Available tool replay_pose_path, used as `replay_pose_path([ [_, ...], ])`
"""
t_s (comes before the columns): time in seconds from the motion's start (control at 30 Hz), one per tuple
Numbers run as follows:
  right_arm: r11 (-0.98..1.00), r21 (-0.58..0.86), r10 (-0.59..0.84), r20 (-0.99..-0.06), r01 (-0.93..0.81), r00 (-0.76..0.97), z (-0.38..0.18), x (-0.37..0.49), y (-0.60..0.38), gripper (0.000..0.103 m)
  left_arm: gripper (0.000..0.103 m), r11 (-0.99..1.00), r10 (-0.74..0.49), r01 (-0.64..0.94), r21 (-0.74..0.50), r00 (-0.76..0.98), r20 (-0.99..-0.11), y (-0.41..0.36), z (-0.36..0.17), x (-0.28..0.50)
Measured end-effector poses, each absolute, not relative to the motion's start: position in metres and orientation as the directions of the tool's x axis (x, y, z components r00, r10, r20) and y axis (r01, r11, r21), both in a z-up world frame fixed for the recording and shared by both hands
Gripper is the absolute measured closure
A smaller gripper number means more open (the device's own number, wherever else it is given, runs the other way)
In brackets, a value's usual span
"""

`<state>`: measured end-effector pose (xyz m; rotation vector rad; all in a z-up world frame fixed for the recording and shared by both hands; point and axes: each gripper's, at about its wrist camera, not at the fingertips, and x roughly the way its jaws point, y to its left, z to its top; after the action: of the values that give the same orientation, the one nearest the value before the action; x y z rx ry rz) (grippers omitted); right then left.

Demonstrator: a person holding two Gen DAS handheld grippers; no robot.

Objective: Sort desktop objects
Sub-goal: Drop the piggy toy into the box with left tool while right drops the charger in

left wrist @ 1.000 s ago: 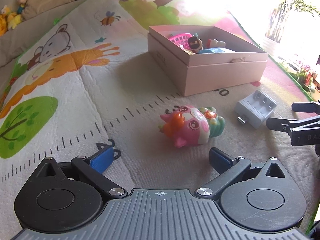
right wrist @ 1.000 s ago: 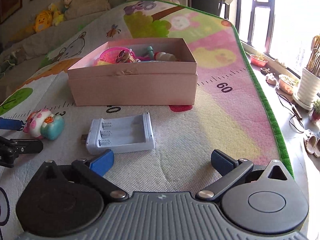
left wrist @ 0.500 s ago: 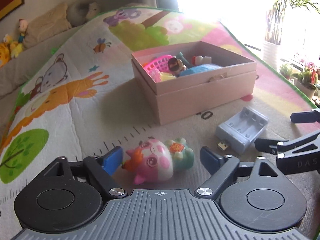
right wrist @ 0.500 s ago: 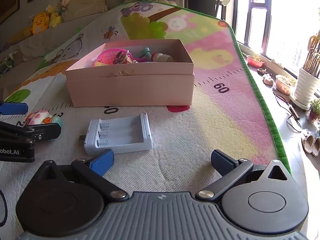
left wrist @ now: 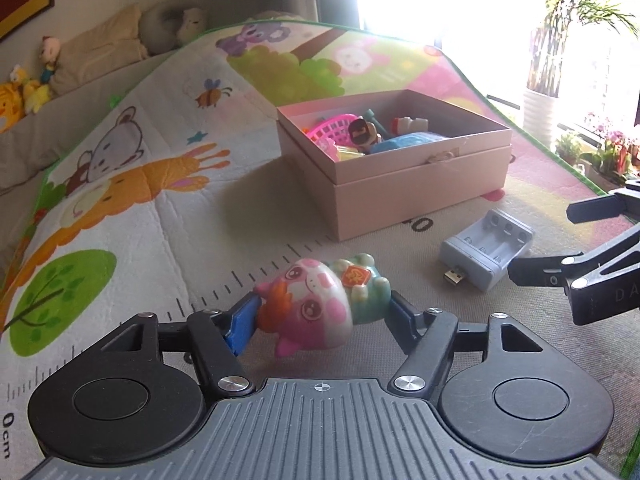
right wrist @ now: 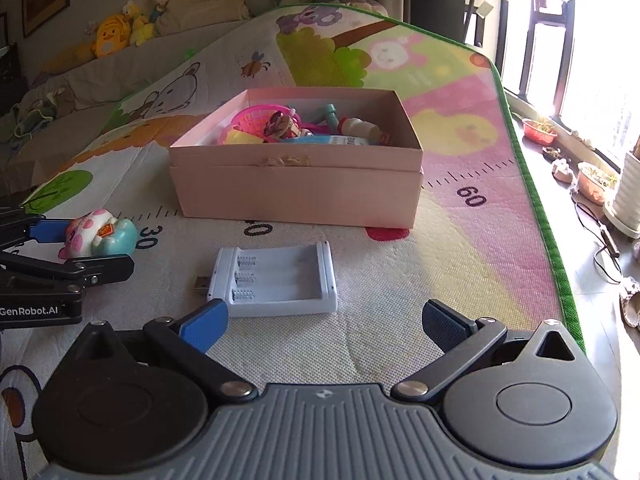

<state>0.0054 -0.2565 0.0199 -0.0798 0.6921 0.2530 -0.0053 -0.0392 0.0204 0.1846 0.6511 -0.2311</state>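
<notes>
My left claw (left wrist: pixel 324 312) is clamped on the one pig toy (left wrist: pixel 320 304), squeezed across its body, I judge so it lifts level. My right claw (right wrist: pixel 324 322) sits spread wide, just short of the single battery charger (right wrist: pixel 276 280), lined up to straddle it. Beyond both stands one pink box (right wrist: pixel 296 192), open-topped for dropping things in, already holding several toys.
</notes>
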Motion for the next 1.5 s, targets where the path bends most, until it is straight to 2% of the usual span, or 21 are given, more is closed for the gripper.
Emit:
replay_pose_path([
  [0.2, 0.952, -0.034, 0.194, -0.704, -0.304, 0.683, 0.024, 0.027, -0.231, 0.0, 0.031, 0.962, -0.144, 0.257, 0.09, 0.761, -0.632, -0.028, 0.017, -0.014],
  [0.5, 0.94, -0.004, 0.199, -0.805, -0.341, 0.559, 0.01, 0.063, -0.215, 0.0, 0.03, 0.965, -0.164, 0.254, 0.06, 0.768, -0.619, -0.019, 0.021, -0.026],
  [0.6, 0.934, -0.017, 0.203, -0.796, -0.358, 0.57, 0.012, 0.059, -0.213, 0.0, 0.03, 0.966, -0.165, 0.252, 0.055, 0.767, -0.62, -0.017, 0.022, -0.026],
  [0.67, 0.931, -0.015, 0.213, -0.788, -0.363, 0.578, 0.015, 0.056, -0.214, 0.004, 0.03, 0.966, -0.171, 0.254, 0.048, 0.765, -0.621, -0.016, 0.023, -0.027],
  [0.73, 0.931, -0.019, 0.209, -0.79, -0.363, 0.577, 0.016, 0.056, -0.214, 0.012, 0.03, 0.965, -0.174, 0.257, 0.048, 0.767, -0.617, -0.017, 0.024, -0.028],
  [0.8, 0.929, -0.026, 0.209, -0.786, -0.369, 0.582, 0.019, 0.051, -0.215, 0.012, 0.03, 0.964, -0.176, 0.26, 0.051, 0.772, -0.611, -0.018, 0.026, -0.031],
  [1.07, 0.928, -0.006, 0.266, -0.689, -0.372, 0.674, 0.065, 0.015, -0.244, 0.013, 0.031, 0.957, -0.189, 0.281, 0.074, 0.796, -0.575, -0.021, 0.047, -0.04],
  [1.37, 0.949, -0.025, 0.273, -0.435, -0.314, 0.858, 0.174, 0.012, -0.284, 0.013, 0.03, 0.909, -0.26, 0.357, 0.216, 0.89, -0.375, -0.062, 0.12, -0.007],
  [1.5, 0.957, 0.033, 0.278, -0.395, -0.289, 0.876, 0.206, 0.064, -0.289, 0.013, 0.03, 0.889, -0.3, 0.389, 0.239, 0.892, -0.338, -0.092, 0.141, 0.046],
])
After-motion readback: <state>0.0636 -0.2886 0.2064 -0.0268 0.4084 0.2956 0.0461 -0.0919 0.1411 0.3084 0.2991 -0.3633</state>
